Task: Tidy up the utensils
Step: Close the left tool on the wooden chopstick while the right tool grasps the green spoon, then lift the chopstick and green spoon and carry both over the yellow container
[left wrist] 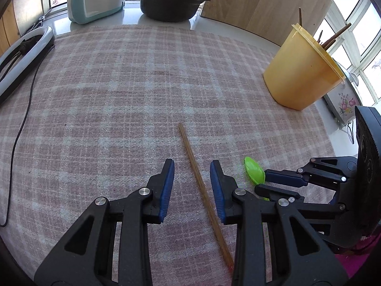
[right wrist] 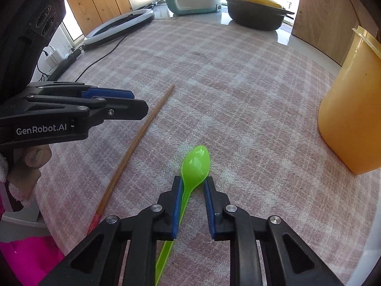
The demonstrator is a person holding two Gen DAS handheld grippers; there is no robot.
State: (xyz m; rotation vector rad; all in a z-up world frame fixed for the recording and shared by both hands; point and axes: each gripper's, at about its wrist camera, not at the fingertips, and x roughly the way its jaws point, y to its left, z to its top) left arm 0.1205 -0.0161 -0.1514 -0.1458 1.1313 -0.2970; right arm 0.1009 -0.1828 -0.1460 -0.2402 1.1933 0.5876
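Below, a thin wooden chopstick (left wrist: pixel 202 186) lies between the left gripper's (left wrist: pixel 192 166) parted jaws; the right gripper's (right wrist: pixel 193 183) jaws, also apart, straddle a bright green plastic spoon (right wrist: pixel 194 166).

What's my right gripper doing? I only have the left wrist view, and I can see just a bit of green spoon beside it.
Observer: The right gripper is open, fingers either side of the green spoon at its neck, the left finger close against it, not clamped.
Operator: Which way does the spoon lie?
Observer: Bowl pointing away, toward the pot; handle running back under the gripper.
Operator: And the chopstick's near end? My finger hides it.
Observer: The chopstick ends in a red tip at the cloth's near edge.
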